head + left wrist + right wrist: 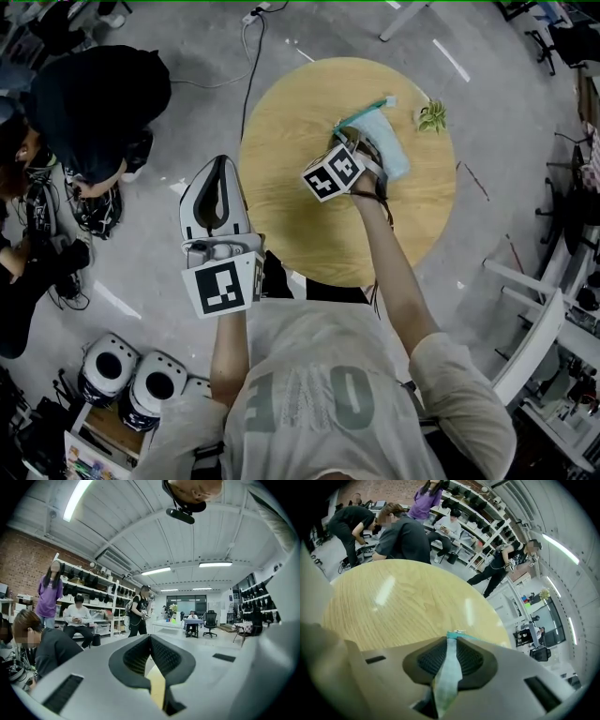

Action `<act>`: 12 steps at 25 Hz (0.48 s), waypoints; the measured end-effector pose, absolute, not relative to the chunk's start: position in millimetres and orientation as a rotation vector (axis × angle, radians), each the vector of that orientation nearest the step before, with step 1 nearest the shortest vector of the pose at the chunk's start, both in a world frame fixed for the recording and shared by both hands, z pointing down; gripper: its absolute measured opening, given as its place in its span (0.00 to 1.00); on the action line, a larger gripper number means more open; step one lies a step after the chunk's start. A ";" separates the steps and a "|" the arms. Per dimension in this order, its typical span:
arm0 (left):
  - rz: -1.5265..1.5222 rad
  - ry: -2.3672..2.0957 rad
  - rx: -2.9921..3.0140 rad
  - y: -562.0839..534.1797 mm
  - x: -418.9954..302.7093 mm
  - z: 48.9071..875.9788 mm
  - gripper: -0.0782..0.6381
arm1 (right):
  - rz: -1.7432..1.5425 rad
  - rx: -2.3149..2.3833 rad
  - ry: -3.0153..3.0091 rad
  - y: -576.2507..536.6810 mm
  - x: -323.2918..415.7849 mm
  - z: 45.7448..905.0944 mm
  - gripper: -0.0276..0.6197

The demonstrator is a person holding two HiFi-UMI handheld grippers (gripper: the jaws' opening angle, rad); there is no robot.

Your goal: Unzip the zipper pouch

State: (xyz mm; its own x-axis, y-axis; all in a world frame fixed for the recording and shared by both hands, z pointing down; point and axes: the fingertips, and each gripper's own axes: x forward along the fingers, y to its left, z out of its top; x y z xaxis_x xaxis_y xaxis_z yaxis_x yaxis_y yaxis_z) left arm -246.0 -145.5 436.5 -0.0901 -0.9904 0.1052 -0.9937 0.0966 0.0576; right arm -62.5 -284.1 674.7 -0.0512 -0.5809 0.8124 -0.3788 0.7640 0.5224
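Round wooden table [300, 141] is set in a busy workshop, and the zipper pouch [392, 150] is seen lying on its far side, near a small plant [432, 115]. The right gripper [451, 644] is angled down and clamped on one edge of the pouch, with pale fabric pinched between the pads. The left gripper [220, 164] is held well off the table, jaws together, with nothing gripped. No opening along the teal zipper edge can be made out. Pouch is judged anchored only; the pull is yet to be taken and drawn.
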 end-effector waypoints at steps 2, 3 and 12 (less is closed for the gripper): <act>0.046 -2.242 2.030 -144.1 -246.6 437.0 0.15 | -0.190 0.788 -1.659 -286.7 -60.2 672.9 0.15; 0.046 -2.244 2.027 -143.4 -247.1 437.1 0.15 | -0.184 0.795 -1.661 -287.3 -60.0 671.8 0.14; 0.008 -2.253 2.064 -148.8 -251.0 421.2 0.15 | -0.156 0.926 -1.726 -298.6 -57.2 624.3 0.11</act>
